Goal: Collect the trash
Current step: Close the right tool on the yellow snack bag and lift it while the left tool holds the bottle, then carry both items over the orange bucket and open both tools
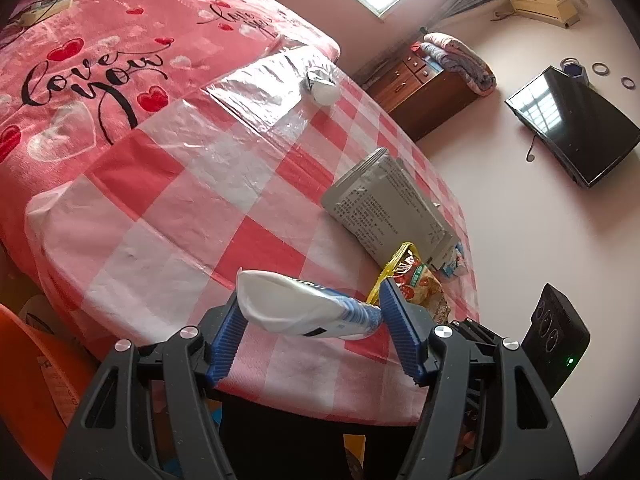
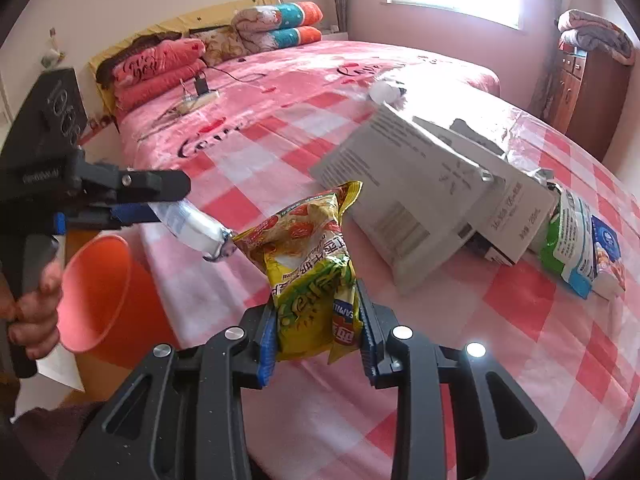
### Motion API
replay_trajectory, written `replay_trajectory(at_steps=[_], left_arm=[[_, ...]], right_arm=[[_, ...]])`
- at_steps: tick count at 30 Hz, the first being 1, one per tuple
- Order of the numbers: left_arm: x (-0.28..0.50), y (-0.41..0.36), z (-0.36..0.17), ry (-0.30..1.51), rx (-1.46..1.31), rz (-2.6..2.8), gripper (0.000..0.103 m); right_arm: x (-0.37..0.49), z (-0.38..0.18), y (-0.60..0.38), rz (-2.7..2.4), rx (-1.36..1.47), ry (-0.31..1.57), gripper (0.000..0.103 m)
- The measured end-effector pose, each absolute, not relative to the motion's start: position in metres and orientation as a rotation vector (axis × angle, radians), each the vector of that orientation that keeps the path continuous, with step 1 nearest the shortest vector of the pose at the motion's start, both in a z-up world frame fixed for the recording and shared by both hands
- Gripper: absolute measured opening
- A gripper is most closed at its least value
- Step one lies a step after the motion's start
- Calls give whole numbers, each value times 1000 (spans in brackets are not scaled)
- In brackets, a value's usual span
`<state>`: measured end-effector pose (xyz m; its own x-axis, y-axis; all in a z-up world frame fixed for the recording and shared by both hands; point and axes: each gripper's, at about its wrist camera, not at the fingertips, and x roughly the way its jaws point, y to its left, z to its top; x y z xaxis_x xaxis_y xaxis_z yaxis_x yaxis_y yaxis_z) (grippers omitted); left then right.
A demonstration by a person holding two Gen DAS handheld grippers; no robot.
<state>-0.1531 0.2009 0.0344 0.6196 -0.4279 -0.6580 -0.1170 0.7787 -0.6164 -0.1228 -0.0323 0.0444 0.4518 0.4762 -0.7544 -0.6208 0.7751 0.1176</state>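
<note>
My left gripper [image 1: 310, 316] is shut on a crushed white and blue tube-like wrapper [image 1: 296, 304], held crosswise above the near edge of the bed. From the right wrist view, the left gripper [image 2: 168, 210] holds that wrapper [image 2: 200, 232] over an orange bin [image 2: 100, 292]. My right gripper [image 2: 318, 320] is shut on the lower end of a yellow and green snack bag [image 2: 312, 256], lifted off the checked sheet. A grey printed pouch [image 2: 404, 184] and a green, white and blue bag [image 2: 580, 240] lie on the bed. A crumpled white item [image 1: 324, 88] lies farther off.
The bed [image 2: 520, 340] has a pink checked sheet and a heart-print blanket [image 1: 80, 60], with a power strip and cable [image 2: 200, 98] near the pillows. A clear plastic sheet [image 1: 256, 92] lies on it. A wooden cabinet [image 1: 420, 88] and a wall TV [image 1: 572, 124] stand beyond. A hand [image 2: 36, 312] grips the left tool.
</note>
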Motion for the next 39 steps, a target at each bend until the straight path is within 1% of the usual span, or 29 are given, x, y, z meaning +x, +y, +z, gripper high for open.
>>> replay_trajectory(at_steps=[11,20,23,24,27,31,33,34,35,36,37,38,39], left_arm=[[-191,234,56,825,-695,-148,66],[-259,287,71,792,-693,-6,66],[-287,308,73,791,-693,64,66],[-298,316,73,793,-696,86,63],[-321,333,70,803,-713,136,62],[-341,347,60,821,-726,188,62],[-349,355,50,835,-738,213,62],[-350,357,45,844,-741,221,62],[-352,360,40,855,-743,231,62],[-354,363,33,866,-746,252,62],[-354,364,28,875,-749,266,63],[-354,366,24,887,-750,281,67],[-354,367,20,897,-746,298,76]], right_arm=[[-138,69,-2,784,-152,859,35],[-169,73,68,966,-224,864,34],[-186,72,100,1045,-267,864,34],[-193,71,111,1076,-282,865,34],[-215,66,145,1162,-331,873,34],[-247,50,185,1245,-432,875,34],[-256,38,199,1268,-457,906,36],[-259,32,204,1274,-466,922,39],[-262,24,209,1278,-476,939,50],[-263,16,210,1292,-471,959,56],[-264,12,209,1298,-461,970,65],[-262,8,204,1289,-447,978,71],[-258,8,198,1273,-434,977,74]])
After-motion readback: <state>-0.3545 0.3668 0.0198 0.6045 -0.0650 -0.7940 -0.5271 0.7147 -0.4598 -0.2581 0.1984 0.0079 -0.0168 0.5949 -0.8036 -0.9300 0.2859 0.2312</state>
